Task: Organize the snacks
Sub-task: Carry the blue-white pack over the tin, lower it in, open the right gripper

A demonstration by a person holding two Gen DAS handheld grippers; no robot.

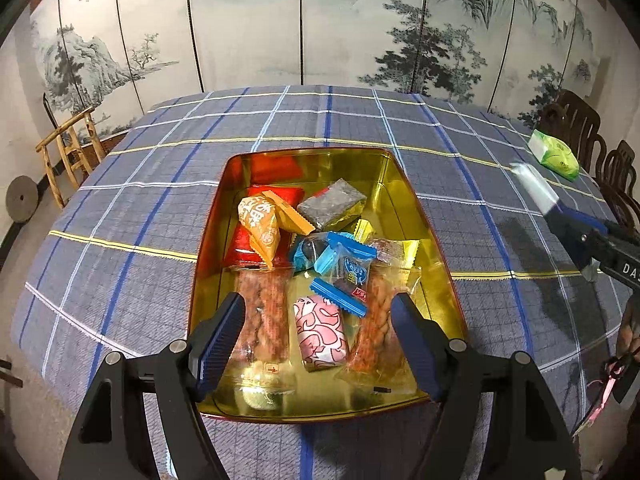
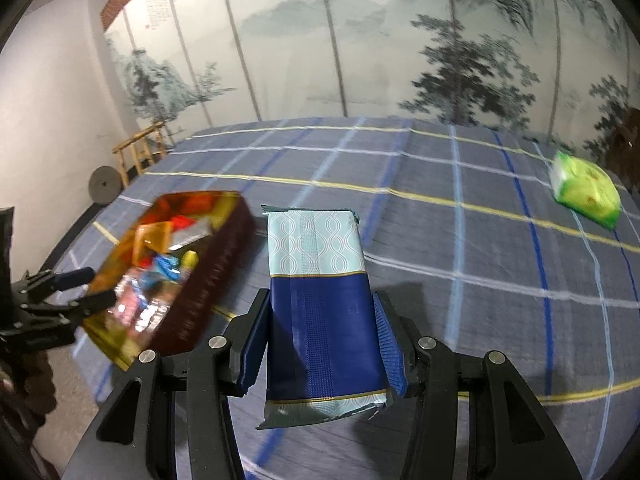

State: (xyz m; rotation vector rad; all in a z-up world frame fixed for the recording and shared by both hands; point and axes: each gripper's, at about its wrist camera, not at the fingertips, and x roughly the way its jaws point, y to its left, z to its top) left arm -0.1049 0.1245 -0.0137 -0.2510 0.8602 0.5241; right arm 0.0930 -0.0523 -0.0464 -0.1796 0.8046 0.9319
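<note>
A gold-lined red tin (image 1: 404, 184) holds several wrapped snacks, among them a pink-and-white packet (image 1: 320, 330), blue packets (image 1: 348, 268) and an orange packet (image 1: 260, 224). My left gripper (image 1: 318, 338) is open and empty above the tin's near end, its fingers either side of the pink packet. My right gripper (image 2: 322, 346) is shut on a blue-and-pale-teal packet (image 2: 320, 280) and holds it above the cloth, right of the tin (image 2: 224, 272). The packet also shows at the right edge of the left wrist view (image 1: 538, 190).
A green packet (image 2: 586, 192) lies on the checked tablecloth (image 1: 160, 200) at the far right, also in the left wrist view (image 1: 554, 156). Dark wooden chairs (image 1: 580, 124) stand beyond it. A painted folding screen (image 1: 320, 20) backs the table. A bamboo rack (image 1: 68, 148) stands at left.
</note>
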